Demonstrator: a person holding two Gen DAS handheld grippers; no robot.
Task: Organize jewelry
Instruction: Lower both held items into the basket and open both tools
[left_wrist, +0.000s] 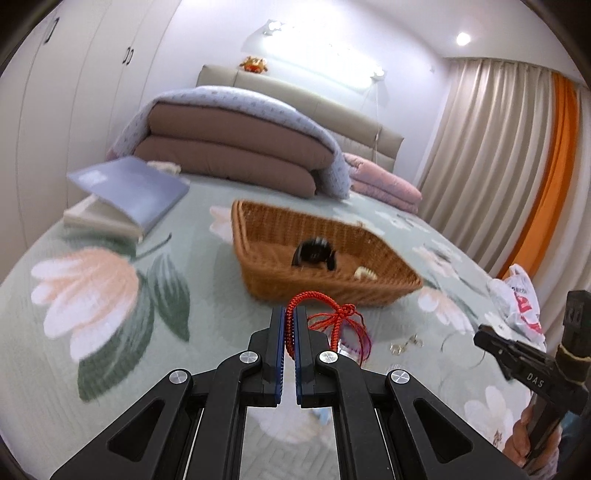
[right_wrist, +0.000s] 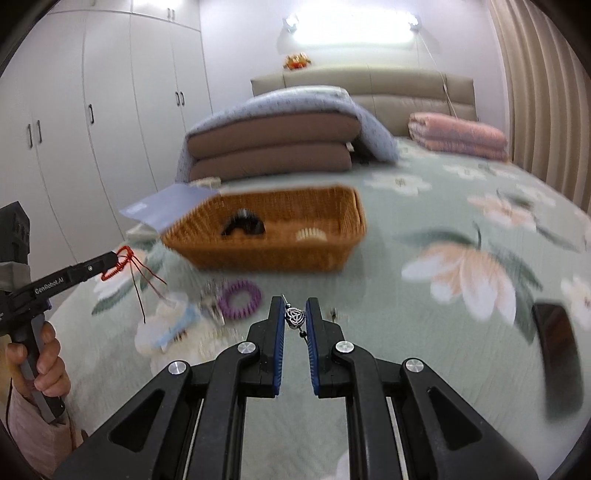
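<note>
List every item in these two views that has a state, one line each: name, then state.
left gripper: shut on the red braided cord
red braided cord: pinched, tails hanging free
right gripper: shut on the silver pendant
silver pendant: clamped between the pads
wicker basket: upright, holding a black hair claw and a cream comb
purple coil hair tie: lying on the bedspread
wardrobe doors: closed

White lettering reading "GenRobot.AI" runs along the black arm of the left claw (right_wrist: 112, 261), seen from the right wrist view. In the left wrist view, the letters "DAS" stand on the black body of the right claw (left_wrist: 484, 334). Red print on the white plastic bag (left_wrist: 519, 299) is too blurred to read.
</note>
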